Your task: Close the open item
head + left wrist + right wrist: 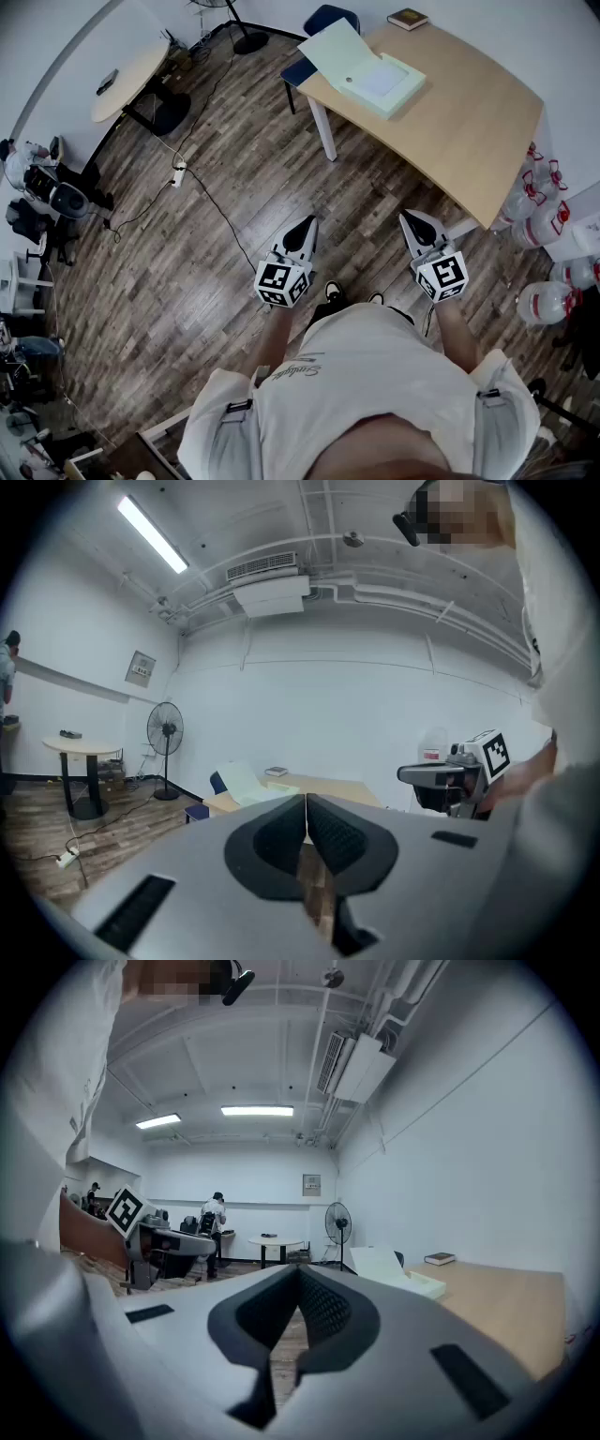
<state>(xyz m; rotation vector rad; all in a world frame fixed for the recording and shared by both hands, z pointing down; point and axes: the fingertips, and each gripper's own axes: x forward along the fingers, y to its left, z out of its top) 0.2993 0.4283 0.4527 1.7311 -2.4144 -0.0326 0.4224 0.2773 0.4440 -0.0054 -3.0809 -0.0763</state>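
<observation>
A pale green box [382, 82] lies on the wooden table [469, 122] with its lid [336, 52] standing open toward the table's far left corner. The same box [246, 782] shows small in the left gripper view, and the box [403, 1274] shows at the right in the right gripper view. My left gripper [307, 225] and right gripper [409, 219] hang over the floor in front of the person, well short of the table. Both are shut with nothing between the jaws.
A dark book [408, 19] lies at the table's far corner, a blue chair [319, 28] stands behind it. Water bottles [544, 197] crowd the floor to the right. A cable and power strip [178, 173] cross the floor; a round table [131, 80] stands far left.
</observation>
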